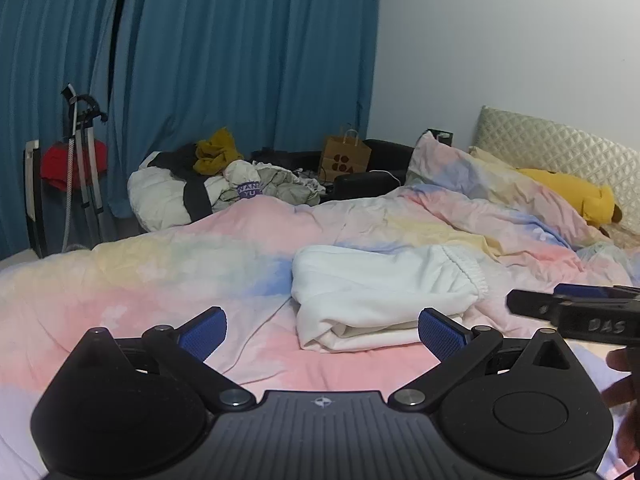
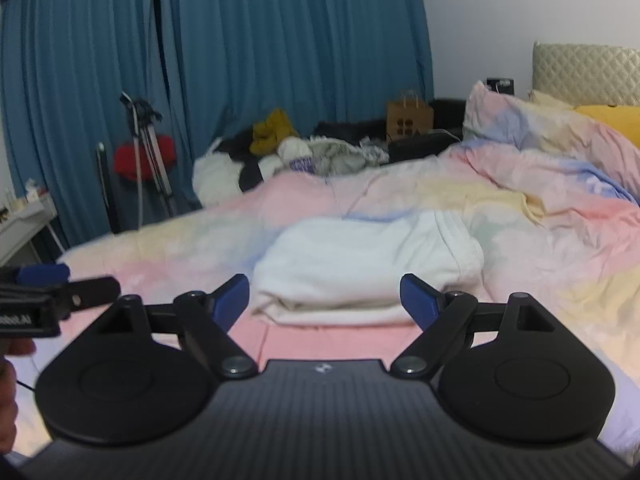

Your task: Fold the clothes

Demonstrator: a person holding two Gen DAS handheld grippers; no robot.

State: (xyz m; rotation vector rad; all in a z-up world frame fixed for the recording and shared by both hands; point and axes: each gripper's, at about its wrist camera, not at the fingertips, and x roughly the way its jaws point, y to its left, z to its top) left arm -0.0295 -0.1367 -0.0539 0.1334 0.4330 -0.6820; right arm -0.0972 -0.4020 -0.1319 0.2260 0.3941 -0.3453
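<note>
Left gripper: we see the left gripper (image 1: 322, 332) with its blue-padded fingers (image 1: 204, 334) spread wide, nothing between them, held above the near edge of the bed.
Right gripper: we see the right gripper (image 2: 325, 300) likewise spread wide and holding nothing; its view is blurred.
Garment: we note the folded white fleece garment (image 1: 384, 300) lying on the pastel tie-dye duvet (image 1: 160, 280), just beyond both sets of fingers, its elastic ribbed band at the right end and layered edges facing us.
Contact: we see neither gripper touching the garment.
Relative position: we see the right gripper's tip at the right edge of the left view, near the garment's right end.
Far left: blue pleated curtains (image 1: 240, 60); a tripod (image 1: 84, 160) beside a red cloth.
Far centre: a heap of crumpled white and mustard clothes (image 1: 224, 180); a brown paper bag (image 1: 345, 157).
Far right: a yellow plush toy (image 1: 576, 196) against a quilted cream headboard (image 1: 560, 148).
</note>
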